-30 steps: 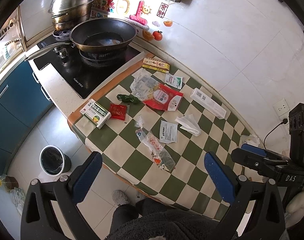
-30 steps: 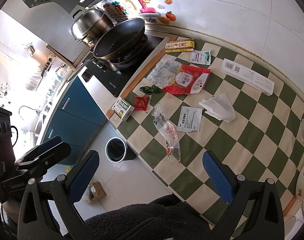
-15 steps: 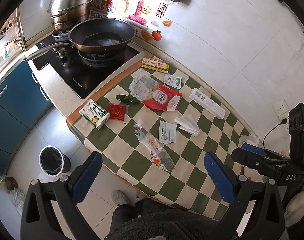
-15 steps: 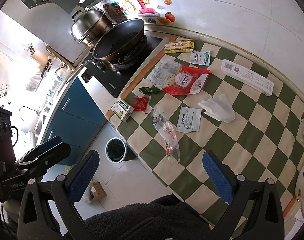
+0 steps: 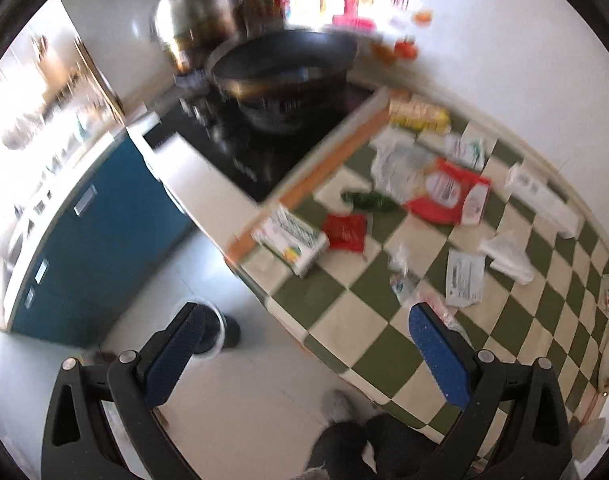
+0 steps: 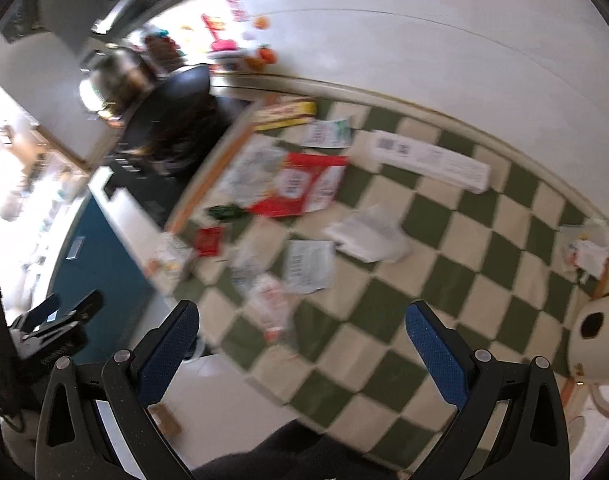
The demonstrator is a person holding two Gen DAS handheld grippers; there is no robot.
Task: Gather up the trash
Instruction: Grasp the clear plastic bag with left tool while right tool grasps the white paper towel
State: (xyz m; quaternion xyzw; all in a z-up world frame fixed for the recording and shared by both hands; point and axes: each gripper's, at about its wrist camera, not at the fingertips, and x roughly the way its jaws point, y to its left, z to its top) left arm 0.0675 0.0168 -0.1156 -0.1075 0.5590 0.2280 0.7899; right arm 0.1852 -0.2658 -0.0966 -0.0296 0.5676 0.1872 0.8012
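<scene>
Trash lies scattered on a green-and-cream checked table (image 5: pixel 356 324) (image 6: pixel 456 288): a red pouch (image 5: pixel 448 196) (image 6: pixel 304 188), a small red sachet (image 5: pixel 344 232) (image 6: pixel 209 240), a green wrapper (image 5: pixel 368 201), a white-green box (image 5: pixel 292 240), a clear plastic wrapper (image 6: pixel 264 292), a paper slip (image 5: pixel 464 278) (image 6: pixel 308 266), a crumpled tissue (image 5: pixel 506 256) (image 6: pixel 368 234) and a long white box (image 6: pixel 432 160). My left gripper (image 5: pixel 304 352) is open and empty above the table's near-left edge. My right gripper (image 6: pixel 304 348) is open and empty above the table's front. Both views are blurred.
A bin (image 5: pixel 218 334) stands on the floor under the left gripper. A black wok (image 5: pixel 284 68) sits on the hob (image 5: pixel 240 152) left of the table, beside blue cabinets (image 5: pixel 96 248). A white appliance (image 6: pixel 596 340) stands at the table's right end.
Both grippers have dropped lower and closer to the table, and both views have swung. Both stay open and empty.
</scene>
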